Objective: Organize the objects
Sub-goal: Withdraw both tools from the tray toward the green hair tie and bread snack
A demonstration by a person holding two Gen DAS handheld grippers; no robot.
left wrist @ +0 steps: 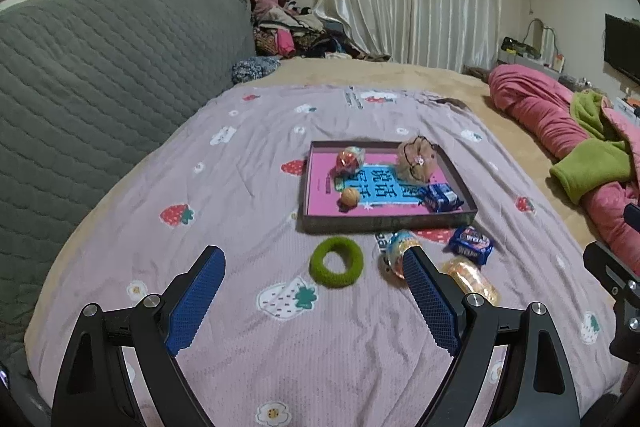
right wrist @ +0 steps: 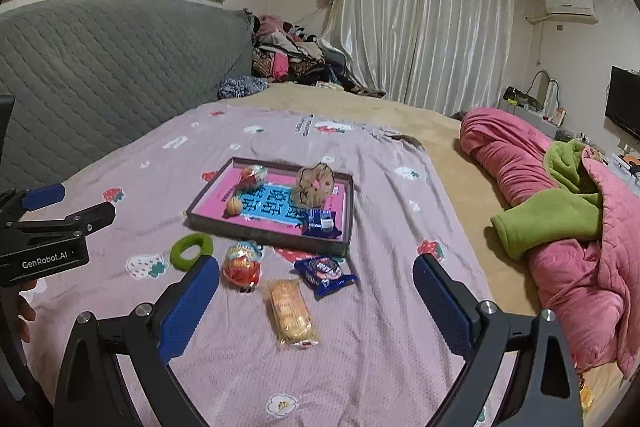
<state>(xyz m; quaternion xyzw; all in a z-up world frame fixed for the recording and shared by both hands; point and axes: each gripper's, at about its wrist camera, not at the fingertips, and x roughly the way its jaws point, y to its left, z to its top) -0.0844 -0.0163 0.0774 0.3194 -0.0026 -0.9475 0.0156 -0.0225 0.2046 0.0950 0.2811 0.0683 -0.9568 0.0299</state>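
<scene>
Item: green ring point(left wrist: 337, 261), loose on the bedspread point(left wrist: 248, 155), just short of the shallow box point(left wrist: 384, 223).
Your left gripper point(left wrist: 314, 291) gapes empty, ring dead ahead; right gripper point(right wrist: 316, 301) also wide, facing the lengthwise wafer packet point(right wrist: 291, 310).

left tool body point(right wrist: 44, 261): white lettering reads "genrobot.ai".
tray floor point(left wrist: 320, 195): large dark chinese characters on a blue panel over pink; "说话" can be made out, the rest partly covered.
blue snack packet point(right wrist: 325, 271): a red and white logo, too blurred to read.
bedsheet edge point(right wrist: 304, 125): a strip of small print, illegible.
</scene>
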